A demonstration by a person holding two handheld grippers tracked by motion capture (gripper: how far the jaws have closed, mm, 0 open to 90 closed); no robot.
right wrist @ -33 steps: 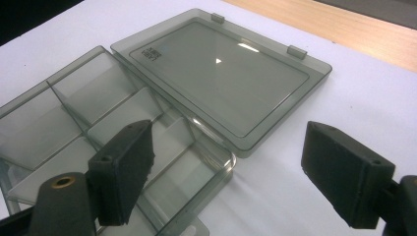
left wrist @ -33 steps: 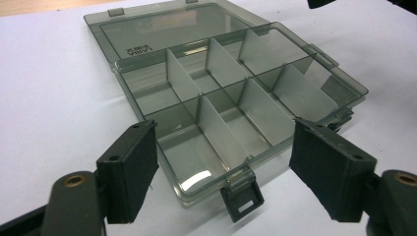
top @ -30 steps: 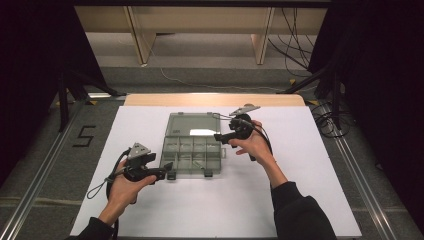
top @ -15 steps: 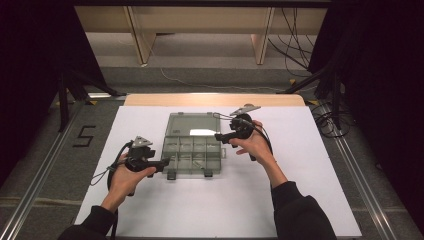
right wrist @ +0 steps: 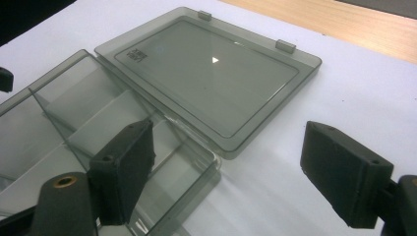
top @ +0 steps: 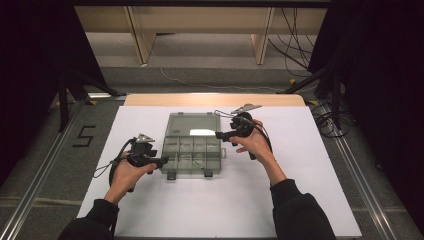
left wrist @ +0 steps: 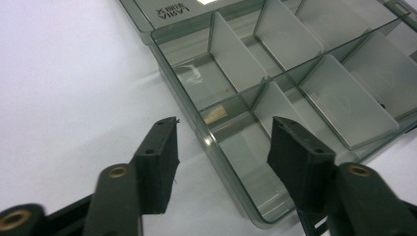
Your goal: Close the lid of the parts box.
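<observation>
White sheet [top: 220, 210] covers the tabletop; dark curtains at both sides, wooden frame beyond the far edge.

Smoky-grey translucent plastic organiser box [top: 192, 152] lies mid-table, opened flat. Its lid [right wrist: 211, 73] is folded back on the far side; the divided tray [left wrist: 295, 83] is on the near side, two latches on its near edge. Long axis of the tray runs left to right across the table.

Left gripper [top: 161, 161] sits at the tray's left end, jaws spread and holding nothing. In the left gripper view the tray's side wall runs up between the jaws, one jaw outside over the sheet, the other over a compartment. A small pale scrap [left wrist: 215, 115] lies in one cell.

Right gripper [top: 220, 135] is at the tray's right far corner, near the hinge line, jaws wide apart, empty. In its own view one jaw is over the tray corner, the other over bare sheet.

Judgement: left jaws are already astride a wall, so that hand is the better placed to pinch and steady the box; the right is nearer the lid.
</observation>
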